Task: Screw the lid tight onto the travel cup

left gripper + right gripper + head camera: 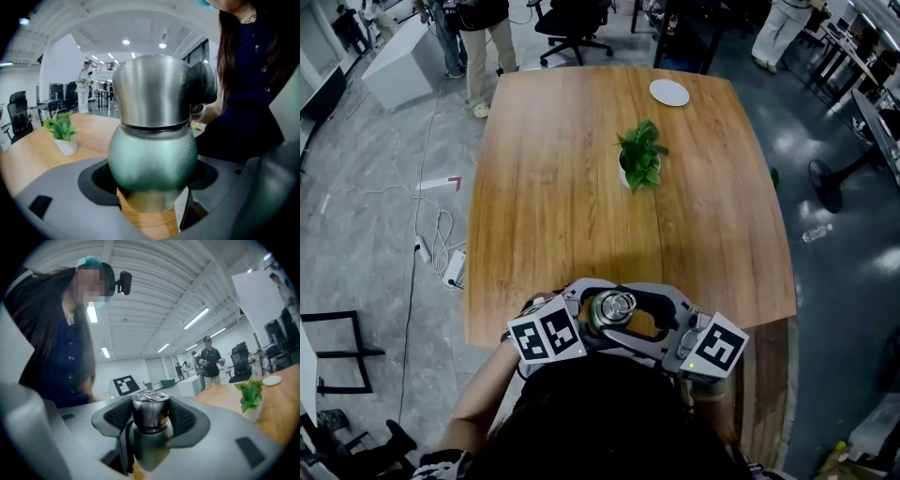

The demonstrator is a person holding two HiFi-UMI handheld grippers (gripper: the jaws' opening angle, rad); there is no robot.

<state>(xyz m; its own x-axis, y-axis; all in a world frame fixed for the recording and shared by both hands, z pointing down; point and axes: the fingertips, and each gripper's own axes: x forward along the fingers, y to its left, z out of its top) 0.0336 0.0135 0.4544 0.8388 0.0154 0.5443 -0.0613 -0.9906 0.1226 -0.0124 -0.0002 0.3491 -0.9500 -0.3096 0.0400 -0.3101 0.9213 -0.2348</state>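
The travel cup stands at the near edge of the wooden table (553, 197), right in front of me. Its green rounded body (152, 150) sits between the dark pads of my left gripper (152, 183), which is shut on it. The steel lid (150, 406) tops the cup, and my right gripper (150, 417) is shut on it from the opposite side. In the head view the lid (613, 307) shows from above, with the left gripper (598, 324) and the right gripper (628, 309) meeting around it. The cup's base is hidden by the jaws.
A small potted plant (639, 161) stands mid-table and a white disc (668, 92) lies at the far end. People and an office chair (572, 23) are beyond the table. Cables lie on the floor (436, 248) to the left.
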